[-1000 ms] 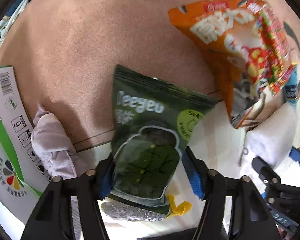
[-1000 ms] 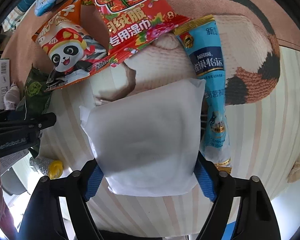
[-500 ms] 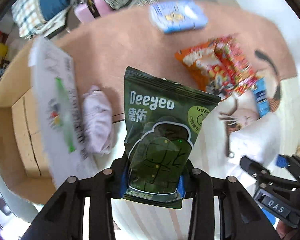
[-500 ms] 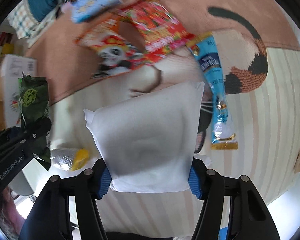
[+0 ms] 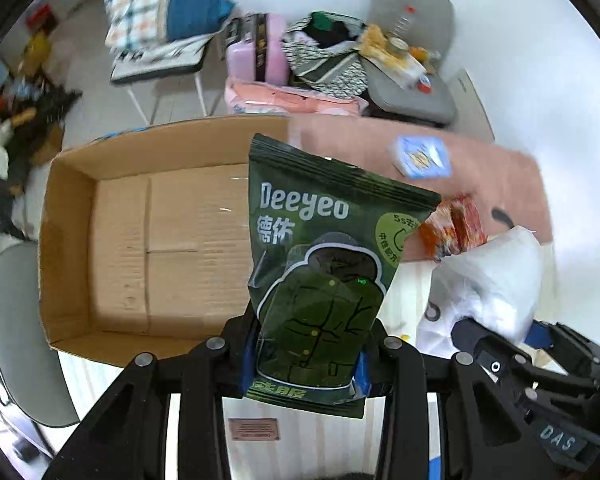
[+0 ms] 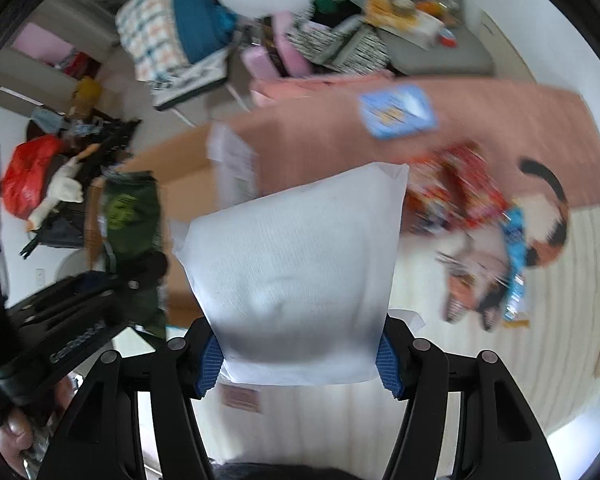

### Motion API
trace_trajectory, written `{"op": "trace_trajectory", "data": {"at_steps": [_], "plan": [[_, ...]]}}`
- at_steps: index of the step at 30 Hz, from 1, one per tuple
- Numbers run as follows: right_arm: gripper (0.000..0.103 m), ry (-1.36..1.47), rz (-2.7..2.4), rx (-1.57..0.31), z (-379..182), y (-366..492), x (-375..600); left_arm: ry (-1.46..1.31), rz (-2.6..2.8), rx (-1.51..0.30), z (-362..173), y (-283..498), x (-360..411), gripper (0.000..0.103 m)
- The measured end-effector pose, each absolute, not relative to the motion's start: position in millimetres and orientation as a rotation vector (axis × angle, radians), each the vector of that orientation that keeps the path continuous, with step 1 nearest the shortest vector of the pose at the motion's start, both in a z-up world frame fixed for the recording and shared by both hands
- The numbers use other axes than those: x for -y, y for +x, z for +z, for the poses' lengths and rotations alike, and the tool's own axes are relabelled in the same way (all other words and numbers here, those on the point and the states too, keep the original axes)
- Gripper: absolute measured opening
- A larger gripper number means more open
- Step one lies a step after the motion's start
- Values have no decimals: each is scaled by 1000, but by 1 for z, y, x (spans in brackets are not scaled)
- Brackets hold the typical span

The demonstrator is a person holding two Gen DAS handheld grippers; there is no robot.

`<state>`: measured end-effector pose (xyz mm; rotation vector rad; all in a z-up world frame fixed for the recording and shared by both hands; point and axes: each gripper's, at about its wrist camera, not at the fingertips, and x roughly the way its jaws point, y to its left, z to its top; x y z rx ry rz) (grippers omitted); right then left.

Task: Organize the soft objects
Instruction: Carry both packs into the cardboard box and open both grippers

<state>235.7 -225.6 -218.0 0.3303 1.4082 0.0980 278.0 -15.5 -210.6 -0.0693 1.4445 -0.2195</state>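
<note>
Cluttered floor, chairs and bags fill the far background, and nearer lies a tabletop [image 5: 476,160] covered by a pinkish cat-pattern mat. An open cardboard box [image 5: 68,240] is seen at the left, its floor bare as far as the left wrist view shows.

Nothing is judged to be stowed yet. Two items are lifted and appear headed for the box: a green Deeyeo wipes pack [image 5: 324,264] is clamped at its near end by the fingers of the left gripper [image 5: 304,364], and a white soft pack [image 6: 296,280] is pinched across its near end by the right gripper [image 6: 300,360], whose jaws have just been closing on it. Left on the mat are a light-blue tissue pack [image 6: 396,110], orange and red snack bags [image 6: 452,196] and a blue sachet [image 6: 514,256].

The green pack's long axis is run along the fingers, its sealed top pointed far, above the box's right edge. The white pack is held likewise, its printless face toward the camera and its free end pointed far, tilted slightly right.
</note>
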Motion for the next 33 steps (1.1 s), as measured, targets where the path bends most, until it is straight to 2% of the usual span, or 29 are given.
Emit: {"op": "trace_trajectory", "data": {"at_steps": [6, 13, 26, 29, 33], "plan": [[65, 280, 121, -1428, -216, 293, 124, -213, -150, -1551, -246, 334, -73, 34], [65, 251, 80, -1535, -282, 357, 46, -343, -110, -1691, -315, 386, -130, 34], [65, 165, 6, -1611, -373, 406, 14, -312, -163, -1868, -403, 416, -127, 35], [68, 151, 14, -1621, -384, 407, 13, -276, -155, -1860, -403, 415, -124, 35], [79, 155, 43, -1638, -385, 403, 11, -237, -165, -1852, -389, 411, -120, 42]]}}
